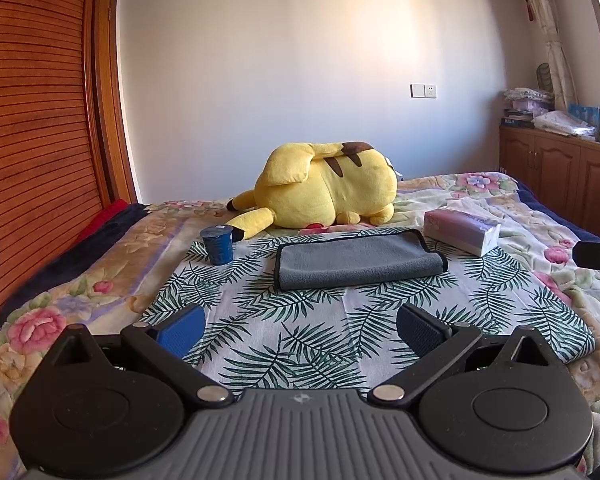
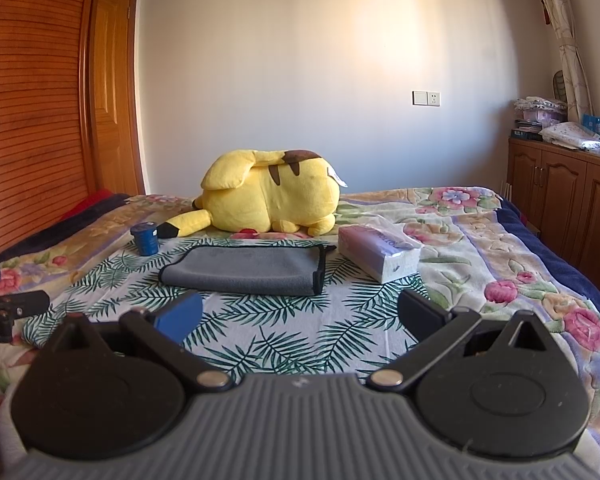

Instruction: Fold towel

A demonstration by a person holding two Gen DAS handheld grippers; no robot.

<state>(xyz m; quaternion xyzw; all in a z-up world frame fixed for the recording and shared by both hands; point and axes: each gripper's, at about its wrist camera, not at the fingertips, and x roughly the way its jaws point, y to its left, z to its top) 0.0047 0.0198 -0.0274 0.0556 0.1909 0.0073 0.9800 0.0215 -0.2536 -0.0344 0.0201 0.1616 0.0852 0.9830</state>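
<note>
A grey towel with black trim lies folded in half on a leaf-print cloth on the bed; it also shows in the right wrist view. My left gripper is open and empty, hovering short of the towel's near edge. My right gripper is open and empty, also short of the towel, slightly to its right. The left gripper's fingertip shows at the left edge of the right wrist view, and the right gripper's tip at the right edge of the left wrist view.
A yellow plush toy lies behind the towel. A blue cup stands to the towel's left and a tissue pack to its right. A floral blanket covers the bed. Wooden wardrobe left, cabinets right.
</note>
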